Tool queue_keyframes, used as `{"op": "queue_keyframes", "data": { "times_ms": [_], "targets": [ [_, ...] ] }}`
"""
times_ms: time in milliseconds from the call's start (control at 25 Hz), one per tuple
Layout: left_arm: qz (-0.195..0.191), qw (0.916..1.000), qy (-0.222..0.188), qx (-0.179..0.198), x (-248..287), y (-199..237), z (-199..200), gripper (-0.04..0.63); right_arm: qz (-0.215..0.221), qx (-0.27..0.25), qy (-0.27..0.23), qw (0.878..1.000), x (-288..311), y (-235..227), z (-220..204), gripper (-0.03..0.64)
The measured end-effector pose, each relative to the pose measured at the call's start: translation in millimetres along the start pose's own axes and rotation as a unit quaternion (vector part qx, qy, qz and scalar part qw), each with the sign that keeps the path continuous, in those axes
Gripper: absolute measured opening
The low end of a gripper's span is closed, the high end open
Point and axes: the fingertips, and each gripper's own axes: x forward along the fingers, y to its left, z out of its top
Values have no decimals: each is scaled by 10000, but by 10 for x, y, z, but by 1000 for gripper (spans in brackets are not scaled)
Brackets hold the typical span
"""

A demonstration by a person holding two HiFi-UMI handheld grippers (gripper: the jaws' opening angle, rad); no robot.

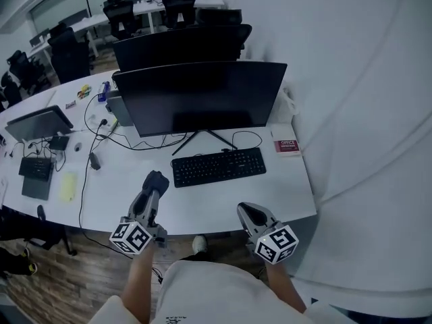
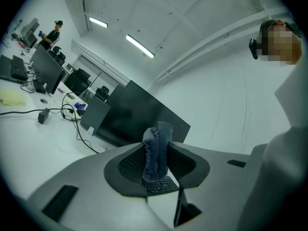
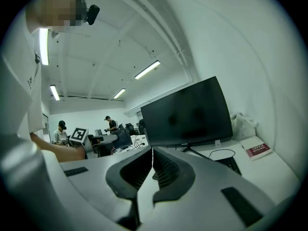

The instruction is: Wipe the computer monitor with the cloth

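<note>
Left gripper (image 1: 154, 185) clamps cloth (image 2: 156, 153); keyboard (image 1: 217, 166) fronts monitor (image 1: 199, 96).

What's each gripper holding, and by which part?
Left gripper holds the cloth, pinched around its bunched middle, one end poking past the jaw tips. Right gripper is shut on nothing.
</note>
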Motion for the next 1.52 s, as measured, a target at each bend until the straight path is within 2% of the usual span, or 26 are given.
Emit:
{"op": "queue_keyframes", "data": {
  "times_ms": [240, 520, 680, 1000, 1240, 1360, 1520],
  "targets": [
    [241, 9997, -23, -69, 380, 583, 278, 132, 156, -89, -23, 9998, 717, 7, 236, 20],
    [480, 9986, -154, 177, 705, 1213, 669, 132, 198, -129, 103, 9997, 1251, -16, 312, 20],
    [603, 9969, -374, 331, 871, 1395, 1002, 132, 265, -113, 177, 9994, 1489, 13, 329, 20],
    [885, 9924, -627, 577, 1075, 1515, 1386, 132, 1034, -462, 158, 9934, 2141, 352, 512, 20],
    [1327, 9816, -875, 1061, 1324, 1617, 1867, 132, 1550, -489, 253, 9864, 2380, 478, 613, 20],
    [1484, 9739, -1024, 1378, 1446, 1635, 2170, 132, 1669, -549, 292, 9840, 2434, 453, 640, 20],
    [1645, 9665, -1239, 1533, 1572, 1650, 2520, 132, 1772, -562, 294, 9821, 2465, 413, 673, 20]
  ]
}}
